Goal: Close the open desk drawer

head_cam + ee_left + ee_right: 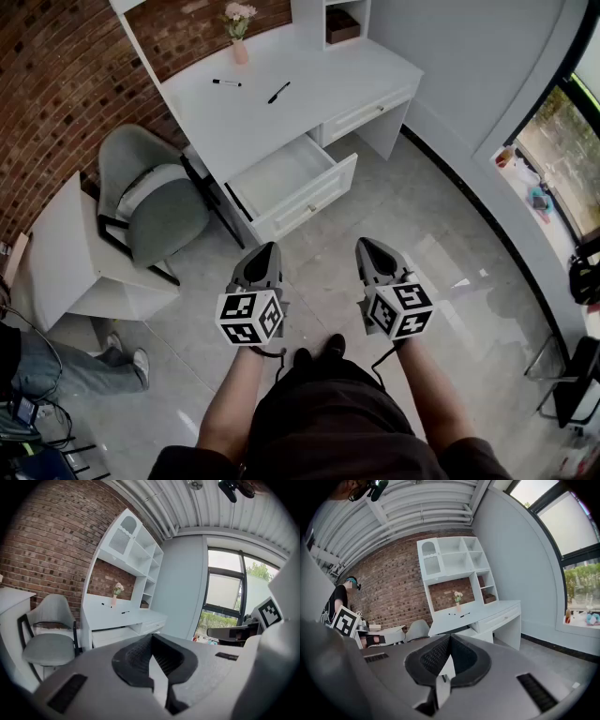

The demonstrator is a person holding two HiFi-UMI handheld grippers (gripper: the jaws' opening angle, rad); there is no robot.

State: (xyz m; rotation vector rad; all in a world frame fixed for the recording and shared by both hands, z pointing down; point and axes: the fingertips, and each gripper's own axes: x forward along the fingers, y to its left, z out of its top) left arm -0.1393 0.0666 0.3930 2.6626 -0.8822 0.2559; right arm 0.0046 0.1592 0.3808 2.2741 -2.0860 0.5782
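At the far left of the head view a seated person's legs (pixel 66 370) show in jeans and pale shoes; beside them stands a small white side table (pixel 58 251); next to it, a grey-green chair (pixel 157 204) sits at the left end of the white desk (pixel 309 89); on the desktop lie two black pens (pixel 226 82), with a pink vase of flowers (pixel 239 33) by the brick wall. The open drawer (pixel 292 187) juts well out from under the desk's front edge, empty and white inside, its front panel facing the person. The left gripper (pixel 270 247) hangs near that panel without touching it, jaws pressed together on nothing; the right gripper (pixel 367 243) is level beside it, apart from the drawer, jaws likewise closed and empty; a window (pixel 562 150) lies far right.
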